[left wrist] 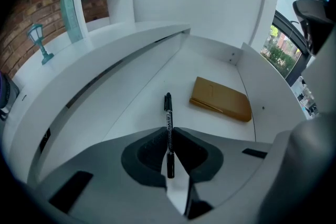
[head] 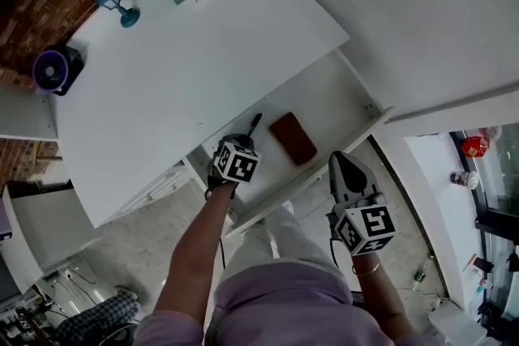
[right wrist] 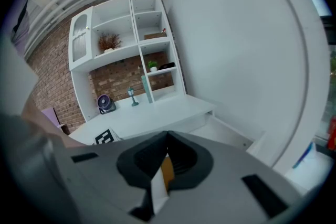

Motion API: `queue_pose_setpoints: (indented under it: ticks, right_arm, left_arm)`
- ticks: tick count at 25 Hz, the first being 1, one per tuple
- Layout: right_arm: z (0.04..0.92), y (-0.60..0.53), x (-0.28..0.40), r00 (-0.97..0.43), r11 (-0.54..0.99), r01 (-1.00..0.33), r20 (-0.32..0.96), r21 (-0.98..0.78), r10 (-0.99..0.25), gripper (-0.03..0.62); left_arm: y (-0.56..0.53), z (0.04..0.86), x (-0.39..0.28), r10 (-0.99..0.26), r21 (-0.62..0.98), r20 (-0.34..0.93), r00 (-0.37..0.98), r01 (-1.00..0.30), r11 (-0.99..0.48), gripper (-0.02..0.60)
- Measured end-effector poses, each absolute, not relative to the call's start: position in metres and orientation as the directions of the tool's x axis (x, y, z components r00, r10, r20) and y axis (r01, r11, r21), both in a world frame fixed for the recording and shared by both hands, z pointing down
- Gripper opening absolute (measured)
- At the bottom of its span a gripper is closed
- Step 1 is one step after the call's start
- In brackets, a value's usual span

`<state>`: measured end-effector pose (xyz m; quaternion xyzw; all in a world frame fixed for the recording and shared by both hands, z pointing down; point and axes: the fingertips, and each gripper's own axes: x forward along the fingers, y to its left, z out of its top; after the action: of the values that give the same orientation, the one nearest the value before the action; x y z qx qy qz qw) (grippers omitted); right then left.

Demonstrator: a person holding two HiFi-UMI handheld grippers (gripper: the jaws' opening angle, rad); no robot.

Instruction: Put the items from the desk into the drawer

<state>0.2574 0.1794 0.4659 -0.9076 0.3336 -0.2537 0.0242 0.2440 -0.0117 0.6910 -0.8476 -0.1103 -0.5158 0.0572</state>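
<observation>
my left gripper point(left wrist: 169, 132) is pinched shut on a black pen point(left wrist: 168, 110), holding it by its rear half so the rest sticks out ahead over the floor of the open drawer point(left wrist: 142, 102) at the middle of the frame. a brown notebook point(left wrist: 220, 99) already lies in the drawer, just right of the pen and apart from it. my right gripper point(right wrist: 167, 136) hangs at the lower right of the head view, jaws together on nothing. i judge this as the placing step for the pen; whether its tip touches the floor i cannot tell. next i need to ease it low, spread the jaws, and keep clear of the notebook. a teal lantern point(head: 117, 6) and a purple fan point(head: 55, 69) wait on the desk point(head: 186, 69) at upper left.
</observation>
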Motion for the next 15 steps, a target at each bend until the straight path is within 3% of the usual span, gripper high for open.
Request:
queue_pose_setpoints:
  ticks: [15]
  right_arm:
    - [0.471, 0.181, 0.264, 0.645, -0.778, -0.588, 0.453, -0.220, -0.616, 0.003]
  left_arm:
    - [-0.013, 0.706, 0.241, 0.132, 0.033, 0.903, 0.409, 0.242, -0.970, 0.038]
